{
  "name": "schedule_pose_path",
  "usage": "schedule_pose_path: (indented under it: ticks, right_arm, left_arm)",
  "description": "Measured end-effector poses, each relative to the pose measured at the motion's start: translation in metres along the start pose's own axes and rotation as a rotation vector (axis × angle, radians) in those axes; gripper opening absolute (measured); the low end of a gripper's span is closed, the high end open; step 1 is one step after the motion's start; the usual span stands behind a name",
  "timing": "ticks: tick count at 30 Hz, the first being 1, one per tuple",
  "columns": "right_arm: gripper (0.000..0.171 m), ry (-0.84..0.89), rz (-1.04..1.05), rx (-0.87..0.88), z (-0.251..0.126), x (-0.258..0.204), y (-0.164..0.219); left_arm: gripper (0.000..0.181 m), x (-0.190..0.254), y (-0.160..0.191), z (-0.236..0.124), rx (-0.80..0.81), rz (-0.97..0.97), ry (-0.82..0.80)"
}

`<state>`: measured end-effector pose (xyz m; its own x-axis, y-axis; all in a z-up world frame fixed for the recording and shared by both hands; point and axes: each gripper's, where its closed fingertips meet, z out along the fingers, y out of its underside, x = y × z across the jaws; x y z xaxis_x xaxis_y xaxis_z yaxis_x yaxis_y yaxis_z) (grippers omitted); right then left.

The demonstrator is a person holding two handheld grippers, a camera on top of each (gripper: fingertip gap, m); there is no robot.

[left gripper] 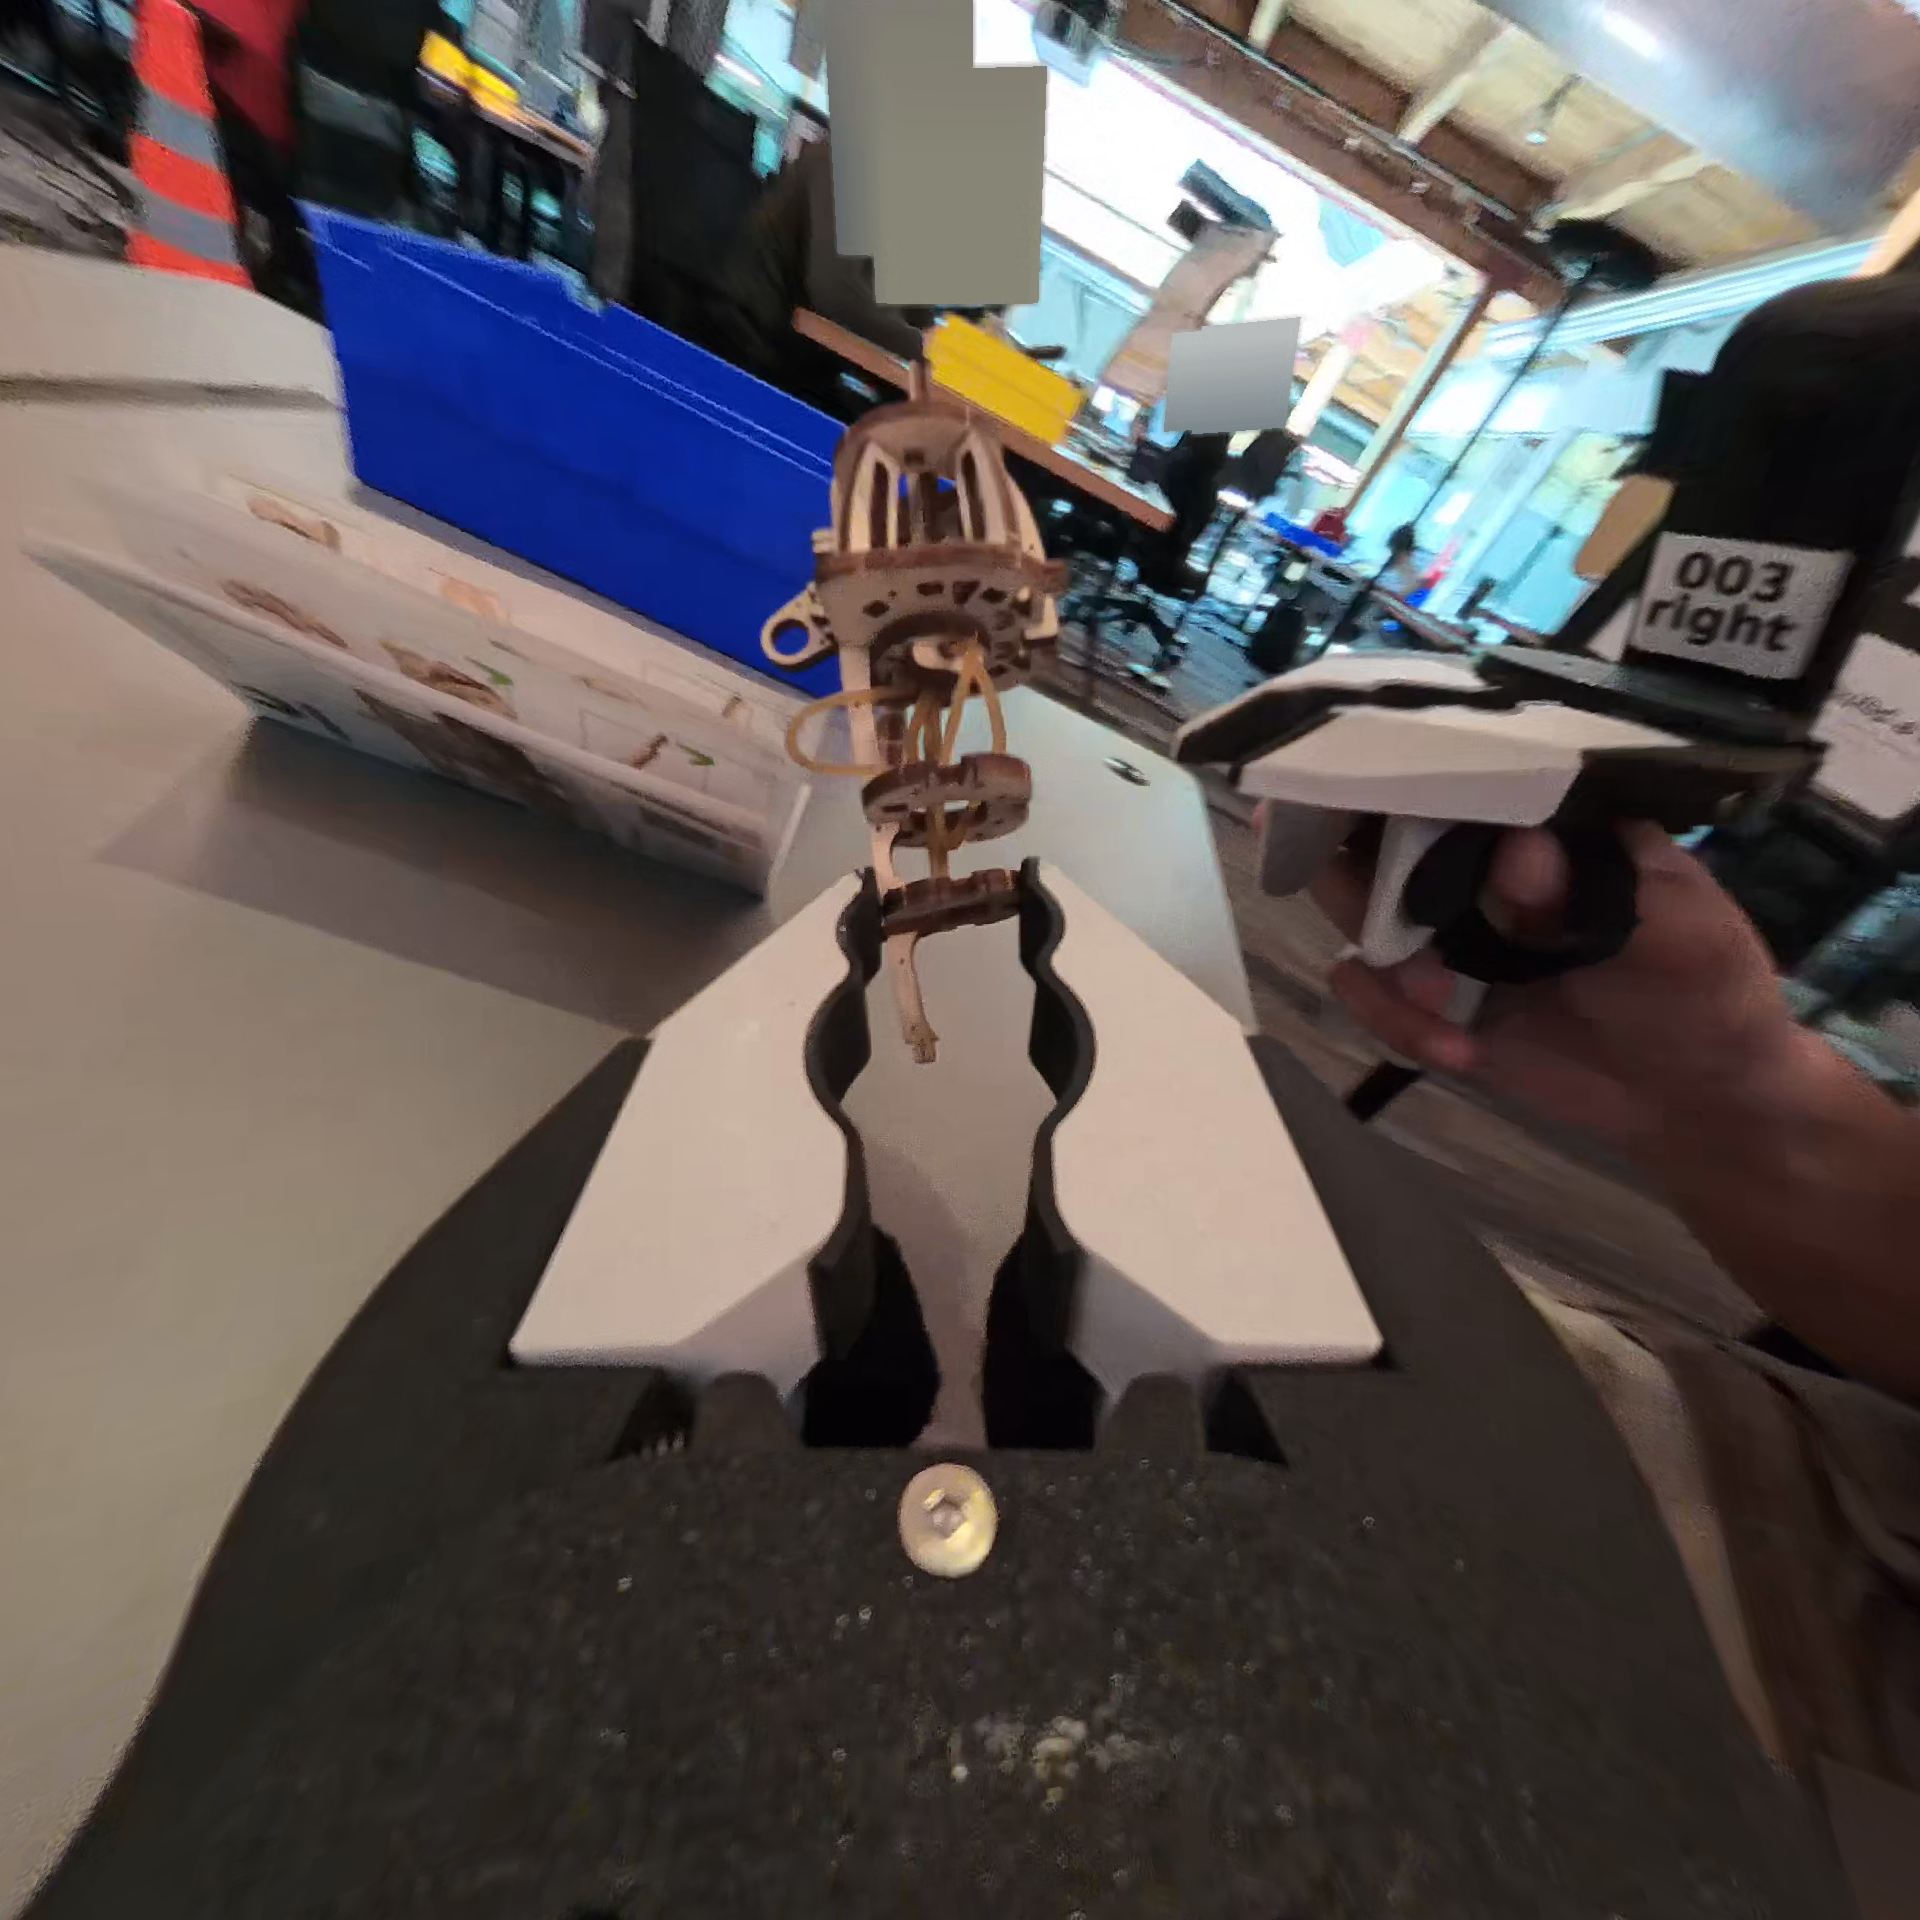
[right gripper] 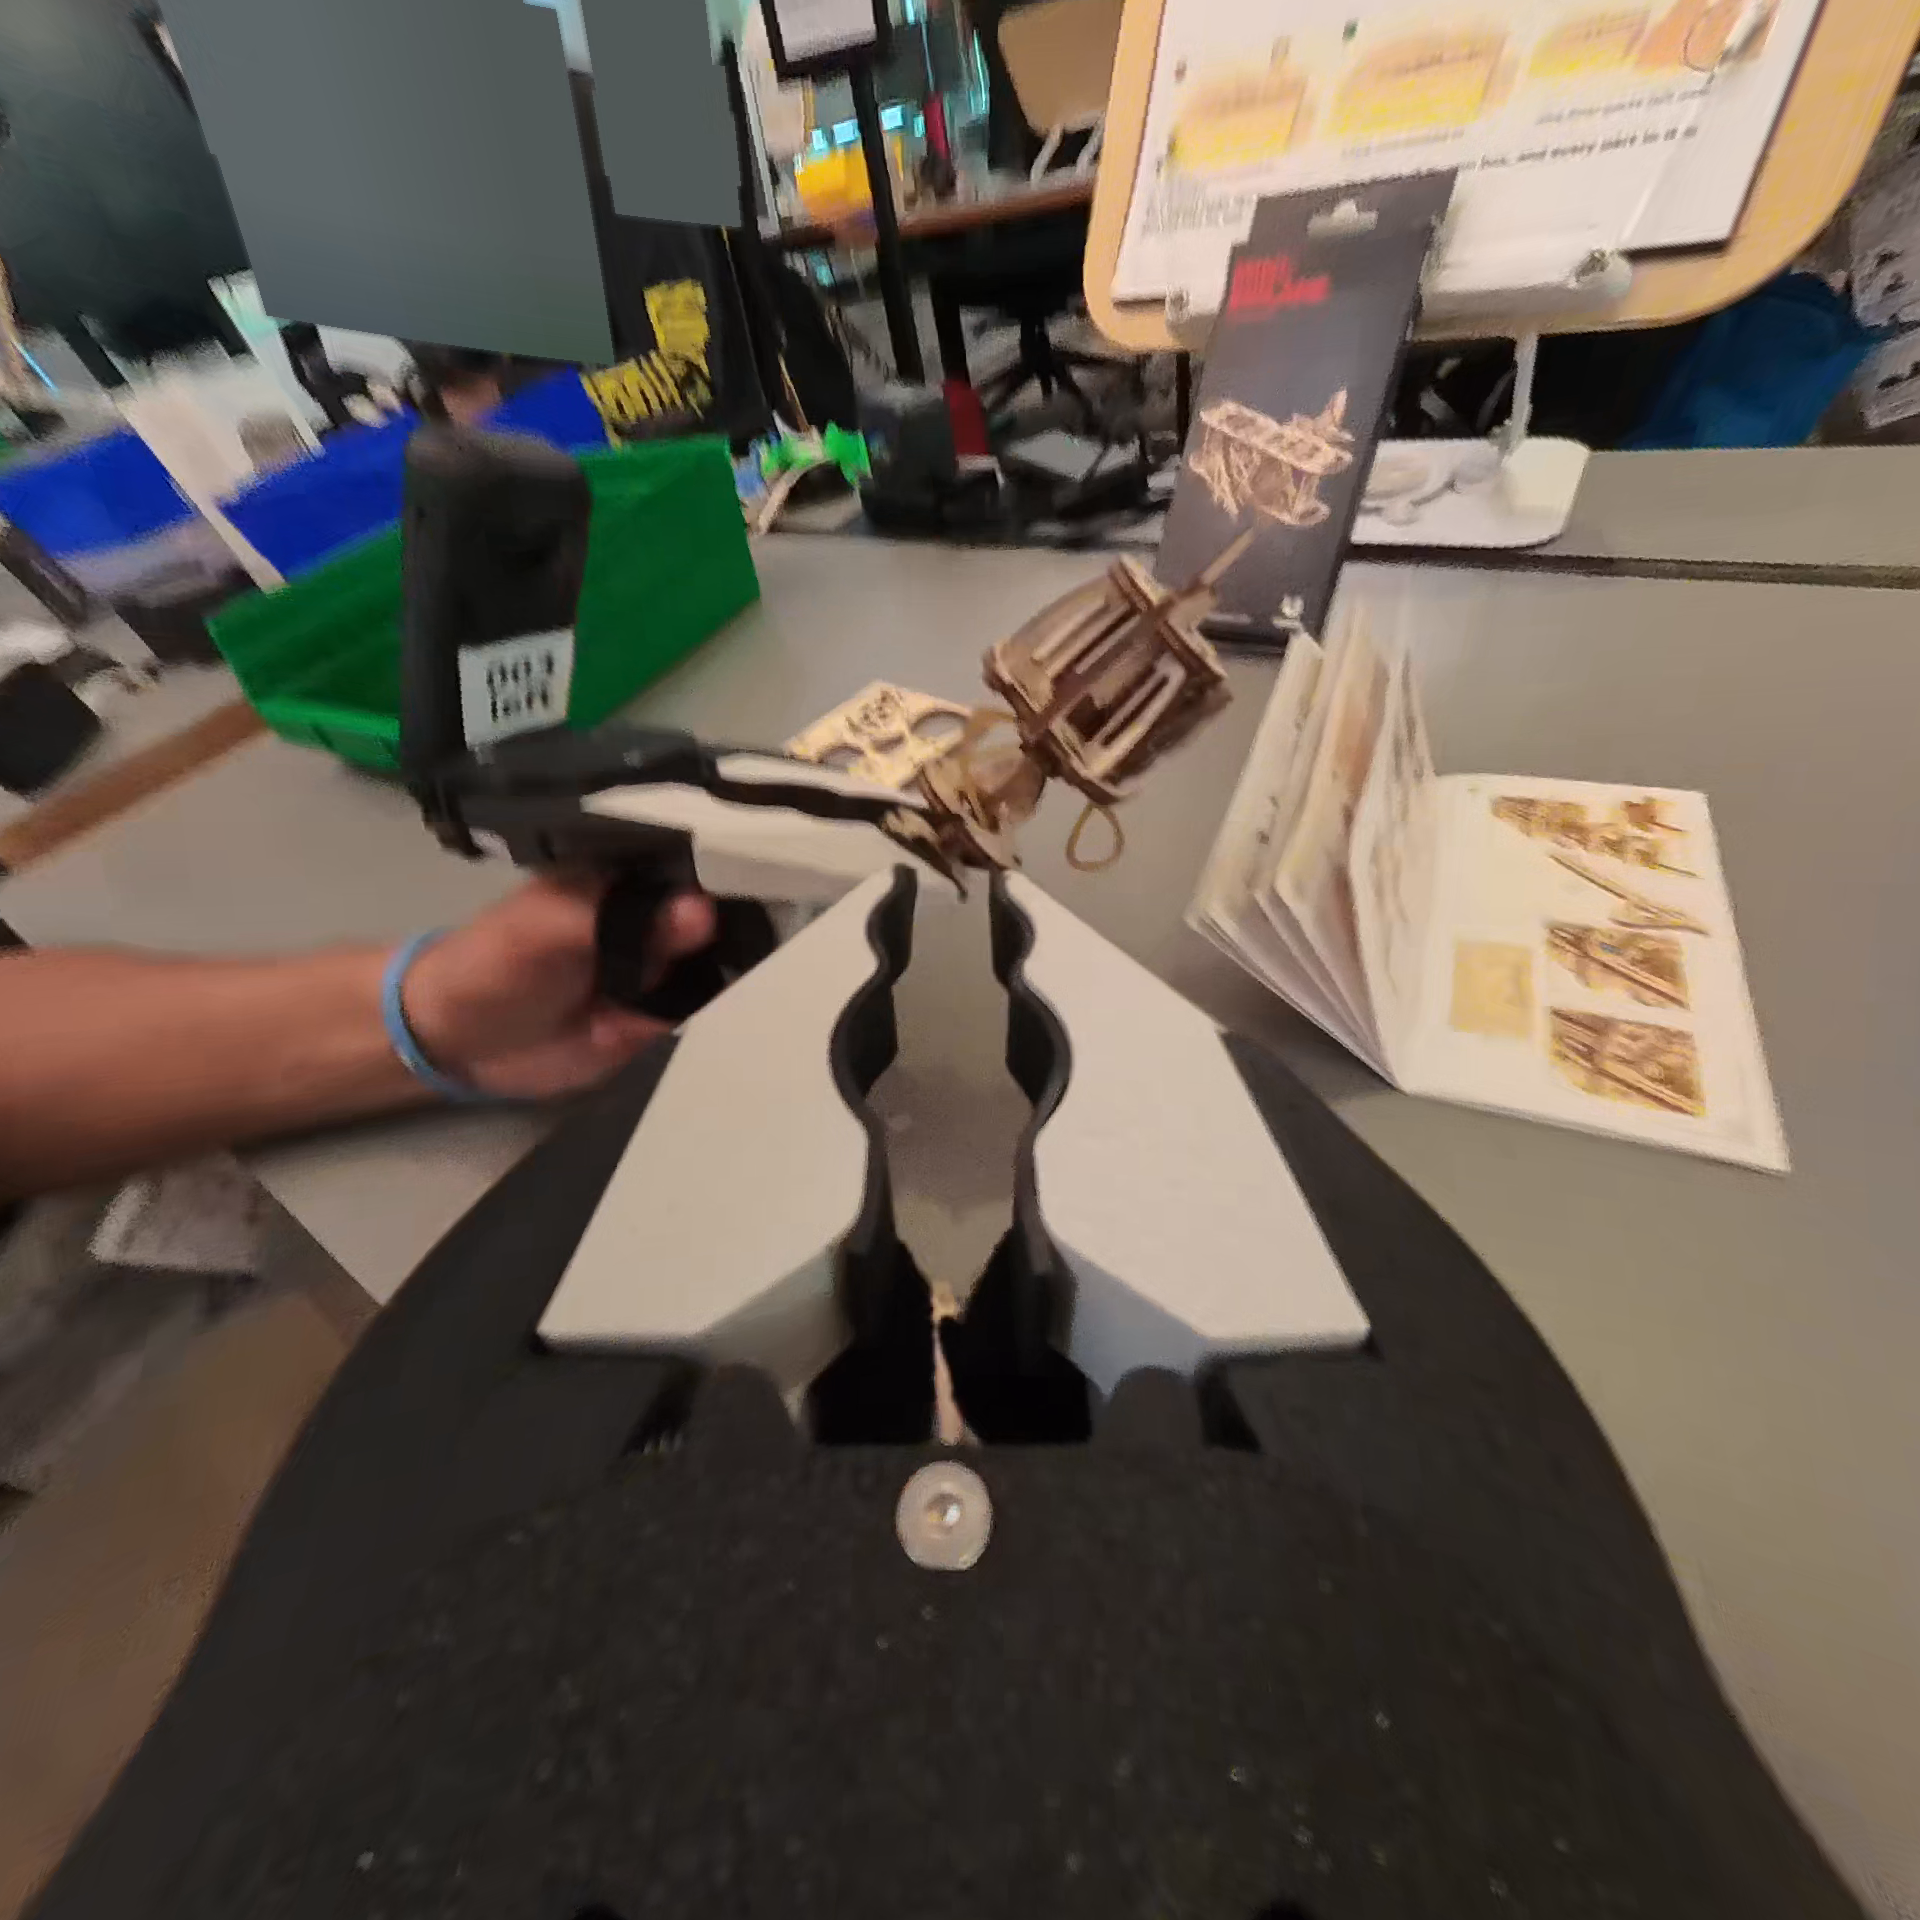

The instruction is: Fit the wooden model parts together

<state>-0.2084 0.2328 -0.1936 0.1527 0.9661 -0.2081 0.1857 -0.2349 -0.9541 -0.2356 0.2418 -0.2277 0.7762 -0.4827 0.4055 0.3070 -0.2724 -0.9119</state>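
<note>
Nearest, the left gripper (left gripper: 948, 894) is pinching the lowest disc of the wooden model (left gripper: 930, 623), holding it up above the grey table (left gripper: 312, 1039). Its right gripper (right gripper: 951, 883) is hovering just beside, jaws narrowly parted and empty. Next, I reckon, it needs a loose piece from the parts sheet (right gripper: 883, 727).

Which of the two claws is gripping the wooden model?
The left claw: its tips pinch the wooden model's lowest disc. The right claw is open and holds nothing.
</note>
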Motion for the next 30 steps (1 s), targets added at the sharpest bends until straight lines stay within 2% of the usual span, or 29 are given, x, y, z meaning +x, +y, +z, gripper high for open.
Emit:
schedule_pose_path:
  ticks: [4, 9, 13, 20, 28, 30]
  right_arm:
    - [0.009, -0.052, 0.163, 0.083, 0.021, -0.007, -0.009]
    - [0.007, -0.148, 0.325, 0.139, 0.023, -0.012, -0.014]
    - [0.006, -0.117, 0.325, 0.151, 0.026, -0.01, -0.016]
    - [0.006, -0.065, 0.379, 0.143, 0.036, -0.005, -0.013]
    - [0.007, -0.085, 0.463, 0.162, 0.042, -0.006, -0.009]
    - [0.001, -0.077, 0.472, 0.173, 0.041, -0.005, -0.009]
  left_arm:
    - [0.023, 0.005, -0.004, -0.005, 0.042, 0.108, -0.054]
    - [0.024, 0.005, -0.004, -0.009, 0.05, 0.166, -0.095]
    - [0.023, 0.0, -0.003, -0.009, 0.039, 0.215, -0.161]
    - [0.023, -0.007, -0.003, -0.01, 0.023, 0.423, -0.313]
    - [0.023, -0.009, -0.001, -0.01, 0.009, 0.469, -0.342]
    - [0.023, -0.008, -0.001, -0.01, 0.01, 0.474, -0.346]
